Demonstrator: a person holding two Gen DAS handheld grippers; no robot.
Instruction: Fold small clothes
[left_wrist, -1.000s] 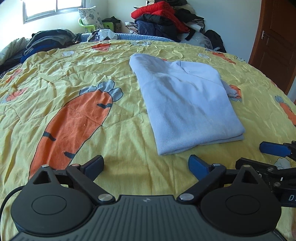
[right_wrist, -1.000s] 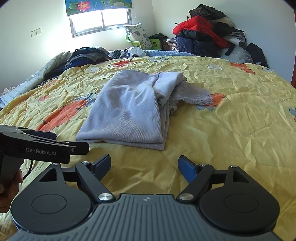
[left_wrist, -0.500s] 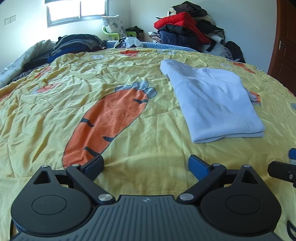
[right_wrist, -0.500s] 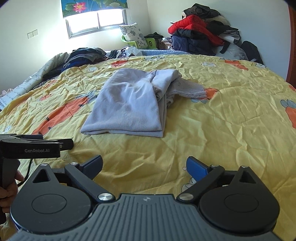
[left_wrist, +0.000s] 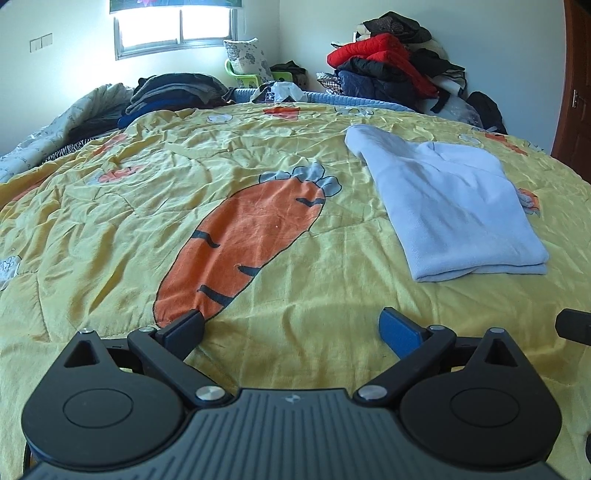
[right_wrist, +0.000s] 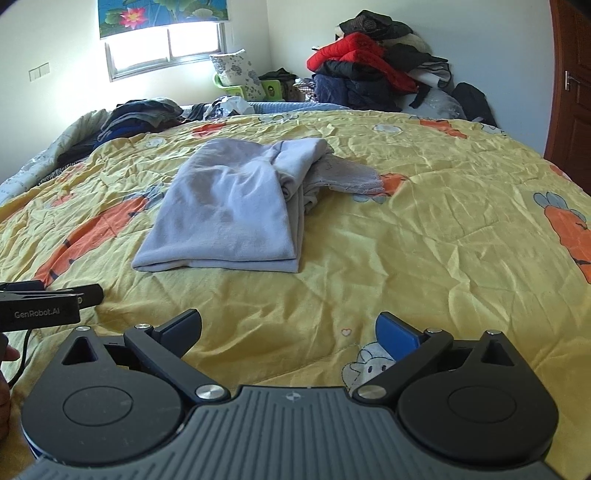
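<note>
Right wrist view: light blue garment, one, folded, lain mid-bed on yellow carrot quilt; sleeve left protruding at far side. Right hand-held gripper jaws just opened wide, nothing between. Left hand-held gripper likewise spread, empty. Advised: sleeve tucked under, edges squared. Hand-held grippers counted: two.

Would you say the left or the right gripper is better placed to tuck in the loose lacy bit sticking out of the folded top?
Probably the right gripper: the lacy bit lies ahead of it. From the open left gripper the top sits off to the side.
</note>
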